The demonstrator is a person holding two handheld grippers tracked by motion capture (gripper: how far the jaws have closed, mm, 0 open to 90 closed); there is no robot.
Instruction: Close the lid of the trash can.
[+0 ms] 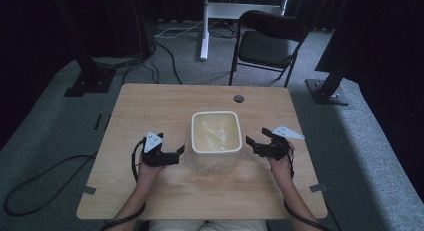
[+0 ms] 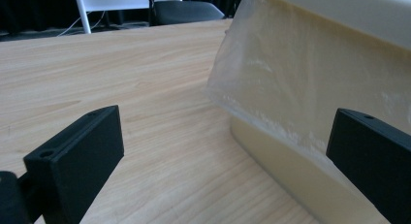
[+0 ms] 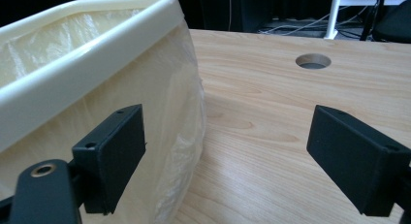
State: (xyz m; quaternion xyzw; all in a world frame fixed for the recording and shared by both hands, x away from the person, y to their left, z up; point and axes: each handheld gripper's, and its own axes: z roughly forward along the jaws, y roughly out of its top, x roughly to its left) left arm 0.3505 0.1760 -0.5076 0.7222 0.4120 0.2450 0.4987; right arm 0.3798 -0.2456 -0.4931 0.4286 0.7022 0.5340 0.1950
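Cream plastic, lined with a thin clear bag, makes up the bin [image 1: 216, 141] that stands near the middle of the light wooden worktop [image 1: 150, 106], a little closer to the person's edge than to the far one. The bag [image 2: 271, 88] hangs down over the bin's outer wall. The left tool [image 1: 176, 153] sits just beside the bin's left wall, jaws spread wide apart and holding nothing; in the left gripper view its right jaw lies close against the bagged wall. The right tool [image 1: 252, 143] hovers just beside the bin's right wall, jaws likewise spread and empty. A round cable hole [image 3: 313, 61] lies near the worktop's far edge. A black folding chair [image 1: 267, 41] stands on the carpet beyond it.
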